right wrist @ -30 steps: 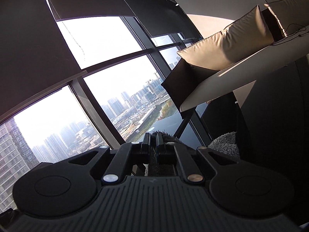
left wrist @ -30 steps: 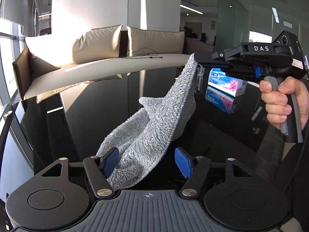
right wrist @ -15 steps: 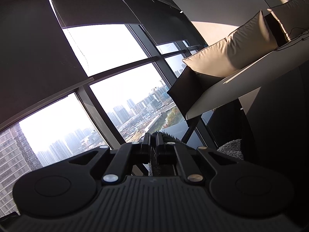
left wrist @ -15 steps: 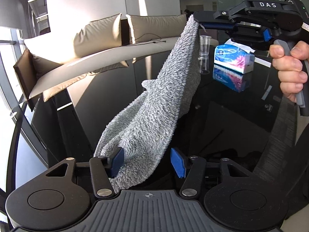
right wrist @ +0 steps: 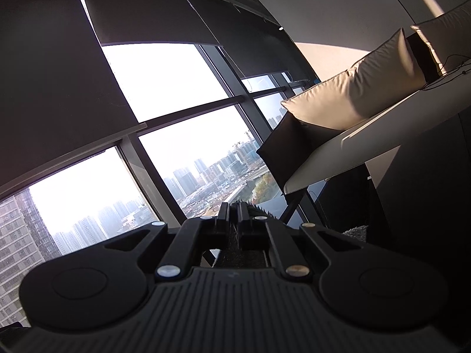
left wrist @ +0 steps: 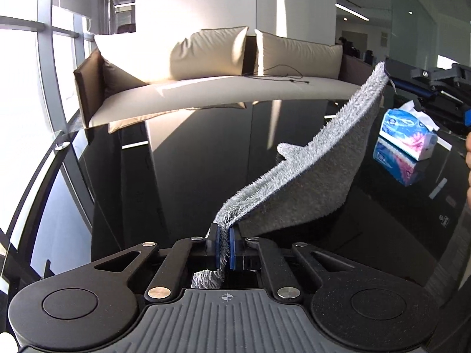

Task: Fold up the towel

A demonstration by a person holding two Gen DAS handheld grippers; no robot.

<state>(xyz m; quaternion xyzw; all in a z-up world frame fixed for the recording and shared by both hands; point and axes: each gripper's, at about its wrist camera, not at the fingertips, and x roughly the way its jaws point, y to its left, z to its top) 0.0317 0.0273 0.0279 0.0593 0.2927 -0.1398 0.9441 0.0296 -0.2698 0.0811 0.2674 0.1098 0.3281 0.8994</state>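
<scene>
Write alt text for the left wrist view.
The left claw pinches a corner of a shaggy grey towel, which stretches up to the right claw above a glossy black table. Behind sit a blue tissue box and beige cushioned bench.

Left wrist view: mounted just behind the left gripper (left wrist: 224,242), tilted down across the glossy black tabletop (left wrist: 182,176) toward the beige sofa (left wrist: 217,67); right gripper (left wrist: 388,75) at right edge. Right wrist view: behind the right gripper (right wrist: 234,216), level, facing the window (right wrist: 164,88). Shared: sofa (right wrist: 353,100), grey towel (left wrist: 309,182) close in both.
</scene>
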